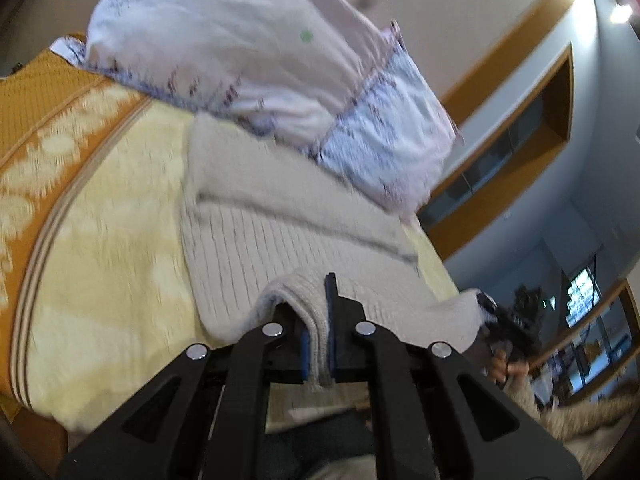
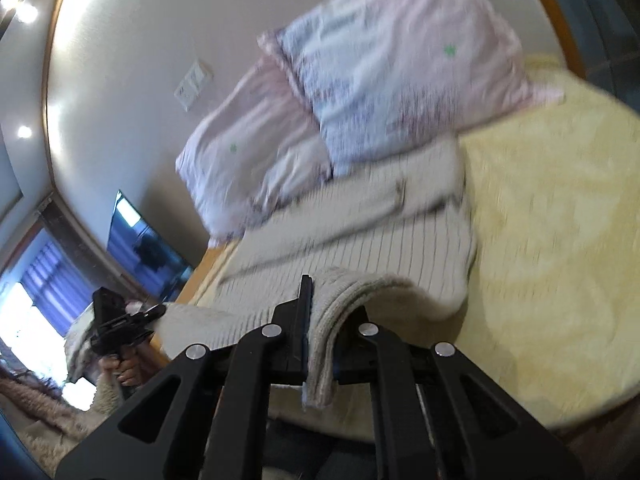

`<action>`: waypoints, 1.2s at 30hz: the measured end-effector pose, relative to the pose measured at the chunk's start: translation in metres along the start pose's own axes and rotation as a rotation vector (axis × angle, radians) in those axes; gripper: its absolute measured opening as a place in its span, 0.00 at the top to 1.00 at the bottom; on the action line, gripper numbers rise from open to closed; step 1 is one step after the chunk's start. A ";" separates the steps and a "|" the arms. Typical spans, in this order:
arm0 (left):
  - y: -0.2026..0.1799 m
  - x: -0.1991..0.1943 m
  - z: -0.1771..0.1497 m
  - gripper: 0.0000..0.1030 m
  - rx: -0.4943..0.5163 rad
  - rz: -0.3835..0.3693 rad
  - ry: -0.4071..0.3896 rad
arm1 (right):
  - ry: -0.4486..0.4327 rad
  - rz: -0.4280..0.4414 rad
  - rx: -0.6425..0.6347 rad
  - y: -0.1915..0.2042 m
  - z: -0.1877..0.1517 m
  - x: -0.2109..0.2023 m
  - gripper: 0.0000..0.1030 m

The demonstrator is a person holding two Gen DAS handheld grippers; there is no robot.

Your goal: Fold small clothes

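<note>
A cream ribbed knit garment (image 1: 280, 236) lay flat on the pale yellow patterned bedspread (image 1: 112, 240), its long axis running from bottom centre toward the lilac-and-white pillows (image 1: 248, 60) in the upper frame. The black left gripper (image 1: 318, 340) was clamped tight on a thick fold of its near hem, and the black right gripper (image 2: 320, 344) pinched the other near corner likewise. Bare bedspread lay open on the garment's outer side in each view

I see both fisheye views smeared by motion blur, worst on the pillows (image 1: 256, 60) and yellow bedspread (image 2: 552, 208). Ceiling spotlights (image 2: 20, 6) flare white in the upper corners, and the window (image 2: 24, 316) is blown out. Straight lines bow hard near the dark rims.
</note>
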State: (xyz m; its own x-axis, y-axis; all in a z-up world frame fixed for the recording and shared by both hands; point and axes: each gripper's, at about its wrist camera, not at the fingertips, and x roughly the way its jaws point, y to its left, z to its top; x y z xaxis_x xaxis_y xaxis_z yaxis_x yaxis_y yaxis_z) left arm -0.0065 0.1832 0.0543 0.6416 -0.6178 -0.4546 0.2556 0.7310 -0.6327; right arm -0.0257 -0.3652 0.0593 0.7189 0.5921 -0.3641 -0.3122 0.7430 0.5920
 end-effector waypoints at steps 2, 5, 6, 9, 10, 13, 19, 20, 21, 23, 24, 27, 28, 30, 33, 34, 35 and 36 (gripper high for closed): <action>0.001 0.004 0.015 0.94 0.002 0.020 -0.034 | -0.071 -0.028 -0.032 0.003 0.012 0.001 0.93; -0.004 0.014 0.040 0.94 0.022 0.056 -0.067 | -0.122 -0.060 -0.073 0.009 0.026 0.010 0.93; -0.005 0.018 0.047 0.94 0.028 0.064 -0.074 | -0.139 -0.079 -0.102 0.014 0.031 0.015 0.93; -0.008 0.030 0.074 0.94 0.044 0.090 -0.101 | -0.164 -0.105 -0.133 0.019 0.045 0.028 0.93; -0.008 0.034 0.080 0.94 0.047 0.100 -0.103 | -0.165 -0.106 -0.134 0.019 0.049 0.032 0.93; -0.009 0.052 0.102 0.94 0.059 0.132 -0.109 | -0.171 -0.139 -0.141 0.018 0.067 0.048 0.93; -0.008 0.090 0.140 0.94 0.078 0.170 -0.119 | -0.168 -0.205 -0.094 -0.001 0.098 0.089 0.93; -0.006 0.098 0.146 0.94 0.077 0.177 -0.114 | -0.163 -0.211 -0.082 -0.006 0.100 0.096 0.93; -0.003 0.105 0.151 0.94 0.069 0.182 -0.108 | -0.154 -0.220 -0.065 -0.012 0.102 0.103 0.93; 0.004 0.119 0.158 0.94 0.053 0.188 -0.092 | -0.137 -0.235 -0.038 -0.022 0.105 0.116 0.93; 0.009 0.127 0.161 0.94 0.047 0.194 -0.083 | -0.125 -0.245 -0.025 -0.027 0.107 0.124 0.93; 0.020 0.146 0.167 0.94 0.040 0.214 -0.059 | -0.098 -0.261 0.007 -0.039 0.111 0.140 0.93; 0.024 0.151 0.168 0.94 0.035 0.219 -0.053 | -0.090 -0.265 0.016 -0.043 0.112 0.145 0.93; 0.034 0.163 0.170 0.94 0.012 0.229 -0.037 | -0.069 -0.283 0.033 -0.050 0.114 0.157 0.93; 0.056 0.184 0.171 0.94 -0.054 0.235 0.000 | -0.036 -0.302 0.072 -0.065 0.117 0.172 0.93; 0.062 0.189 0.171 0.94 -0.071 0.237 0.008 | -0.025 -0.311 0.092 -0.070 0.117 0.178 0.93; 0.068 0.195 0.171 0.94 -0.093 0.237 0.018 | -0.017 -0.318 0.110 -0.075 0.117 0.182 0.93; 0.074 0.199 0.170 0.94 -0.110 0.240 0.026 | -0.011 -0.323 0.125 -0.079 0.118 0.186 0.93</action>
State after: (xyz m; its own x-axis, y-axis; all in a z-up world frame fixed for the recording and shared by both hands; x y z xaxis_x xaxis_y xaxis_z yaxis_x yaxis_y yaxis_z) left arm 0.2626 0.1630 0.0235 0.6551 -0.4392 -0.6147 0.0174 0.8222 -0.5689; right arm 0.2056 -0.3511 0.0293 0.7749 0.3288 -0.5398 0.0102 0.8474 0.5309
